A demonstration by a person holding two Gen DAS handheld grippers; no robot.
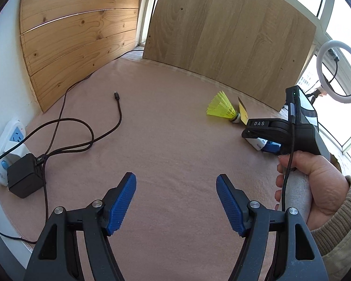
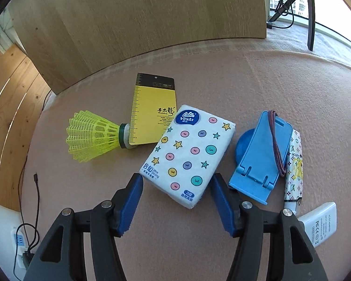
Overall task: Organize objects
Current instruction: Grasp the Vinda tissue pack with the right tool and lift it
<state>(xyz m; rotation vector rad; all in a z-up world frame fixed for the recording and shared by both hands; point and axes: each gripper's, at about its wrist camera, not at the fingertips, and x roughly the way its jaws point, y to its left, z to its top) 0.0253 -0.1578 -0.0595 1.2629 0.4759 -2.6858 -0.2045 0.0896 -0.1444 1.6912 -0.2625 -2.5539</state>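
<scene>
A white tissue pack (image 2: 189,154) with coloured dots and stars lies flat on the pink cloth (image 2: 222,75). Its near corner sits between the blue pads of my right gripper (image 2: 176,179), which is open and does not press on it. To its left lie a yellow shuttlecock (image 2: 93,138) and a yellow ruler card (image 2: 152,112), the card resting on the shuttlecock's cork end. My left gripper (image 1: 176,178) stands open over bare cloth with nothing between its fingers. In the left wrist view the shuttlecock (image 1: 221,105) lies far right, beside a hand (image 1: 316,182) holding the right gripper's handle.
Right of the pack are a blue folding phone stand (image 2: 262,157) with a dark red band, a patterned white tube (image 2: 294,164) and a white adapter (image 2: 320,224). A black cable (image 1: 119,114), black charger (image 1: 23,178) and power strip (image 1: 2,149) lie left. Wooden boards (image 1: 222,23) stand behind.
</scene>
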